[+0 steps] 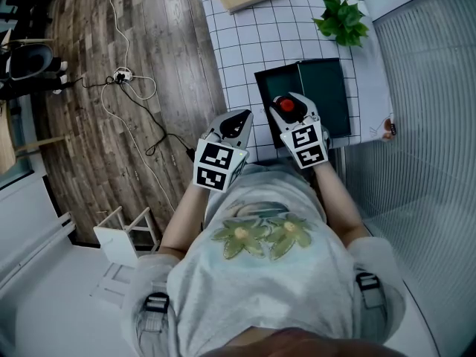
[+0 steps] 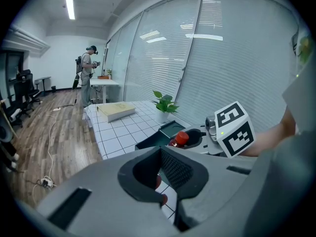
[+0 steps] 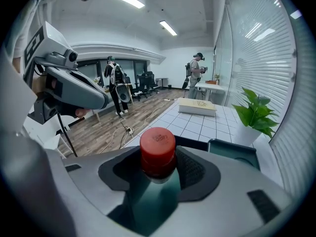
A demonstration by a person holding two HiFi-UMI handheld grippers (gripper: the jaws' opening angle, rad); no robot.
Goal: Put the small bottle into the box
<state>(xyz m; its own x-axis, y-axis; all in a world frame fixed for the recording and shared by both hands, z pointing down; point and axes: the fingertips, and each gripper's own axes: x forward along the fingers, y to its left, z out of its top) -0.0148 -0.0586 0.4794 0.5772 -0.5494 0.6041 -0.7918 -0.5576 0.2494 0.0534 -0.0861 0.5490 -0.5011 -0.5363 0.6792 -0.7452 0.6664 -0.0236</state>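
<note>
Right hand-held gripper (image 1: 291, 110) clamped on bottle (image 3: 157, 149), cap up, poised over box (image 1: 331, 88) for drop-in. Left hand-held gripper (image 2: 163, 177) closed, empty, parked left of box, clear of path.

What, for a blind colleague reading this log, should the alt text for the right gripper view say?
The right gripper is shut on a small bottle with a red cap. Beyond lies a dark green open box on a white tiled table, with a green potted plant and a tan book farther back.
</note>
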